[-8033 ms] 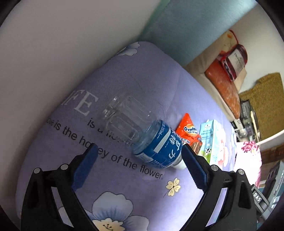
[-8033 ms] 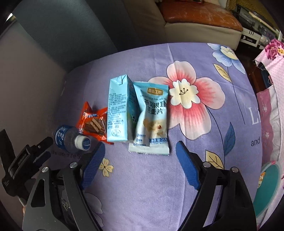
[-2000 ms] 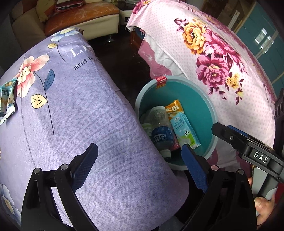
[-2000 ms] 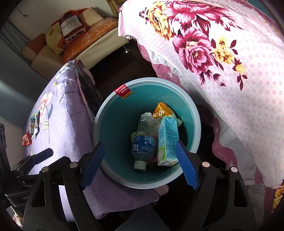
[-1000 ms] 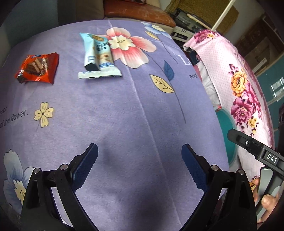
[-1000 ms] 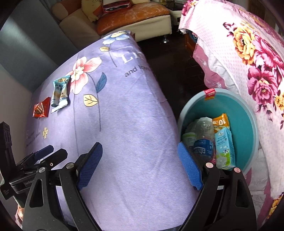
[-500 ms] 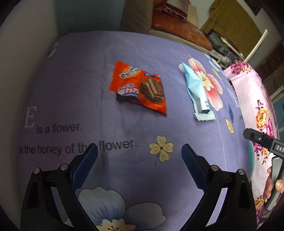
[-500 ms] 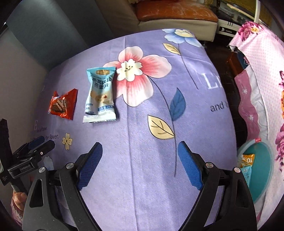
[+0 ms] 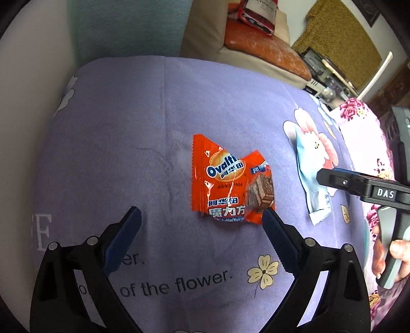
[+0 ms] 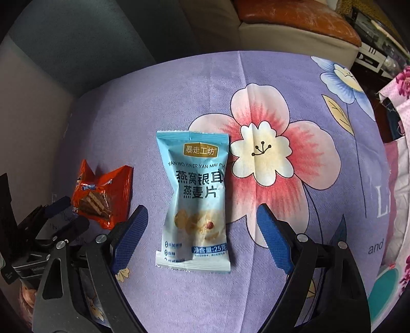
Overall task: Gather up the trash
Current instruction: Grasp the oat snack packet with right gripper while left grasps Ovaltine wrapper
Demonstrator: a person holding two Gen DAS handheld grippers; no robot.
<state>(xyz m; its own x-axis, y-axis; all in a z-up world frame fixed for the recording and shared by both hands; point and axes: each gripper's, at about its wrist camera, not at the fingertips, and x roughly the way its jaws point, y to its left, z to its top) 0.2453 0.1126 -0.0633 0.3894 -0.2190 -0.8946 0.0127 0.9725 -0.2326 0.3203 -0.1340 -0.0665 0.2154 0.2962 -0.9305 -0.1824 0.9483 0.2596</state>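
An orange wafer wrapper lies flat on the purple flowered cloth. My left gripper hovers open just in front of it, and the right pad's tip overlaps the wrapper's lower right corner in this view. A light blue oat-snack packet lies beside a pink printed flower. My right gripper hangs open over that packet's lower half, its blue pads apart on either side. In the right wrist view the orange wrapper sits to the left with the left gripper's fingers at it.
The teal bin's rim shows at the lower right edge of the cloth. A sofa with an orange cushion stands behind the table. A pink flowered fabric lies off the right side. A hand holds the right gripper's handle.
Both grippers have swung from over the bin back across the cloth. The left one has closed in on the orange wrapper and the right one on the blue packet. Both stayed open.
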